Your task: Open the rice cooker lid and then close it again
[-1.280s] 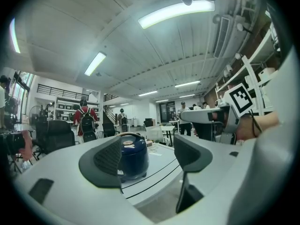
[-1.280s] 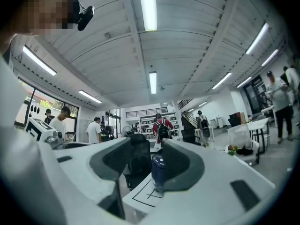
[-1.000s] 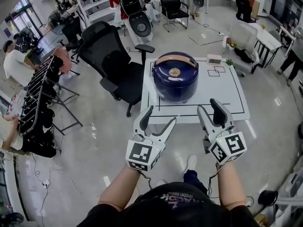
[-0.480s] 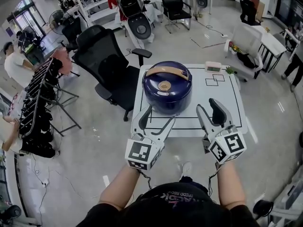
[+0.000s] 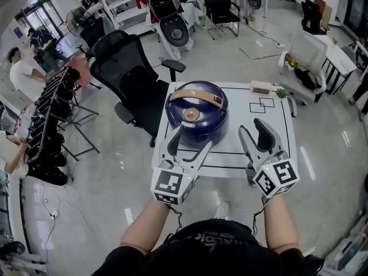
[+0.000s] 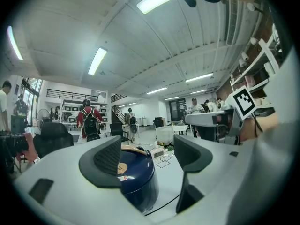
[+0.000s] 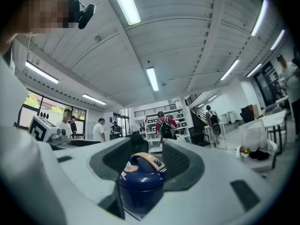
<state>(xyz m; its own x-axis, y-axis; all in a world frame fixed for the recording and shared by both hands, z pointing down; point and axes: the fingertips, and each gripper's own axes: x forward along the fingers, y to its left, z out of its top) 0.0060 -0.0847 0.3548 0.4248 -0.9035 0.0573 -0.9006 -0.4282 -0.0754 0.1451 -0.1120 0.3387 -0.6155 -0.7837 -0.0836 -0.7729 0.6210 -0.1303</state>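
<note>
**Reach-in: lid not yet opened**

You are at the approach step. The dark blue round rice cooker [image 5: 196, 112] sits shut on the white square table [image 5: 261, 148], with its tan handle [image 5: 195, 94] lying across the lid. Your left gripper [image 5: 192, 141] hovers at its near side, jaws spread and empty. Your right gripper [image 5: 253, 129] hangs to the cooker's right, equally wide and holding nothing. Both forearms reach forward. Next, you likely need to find the lid's catch, then lift.
</note>
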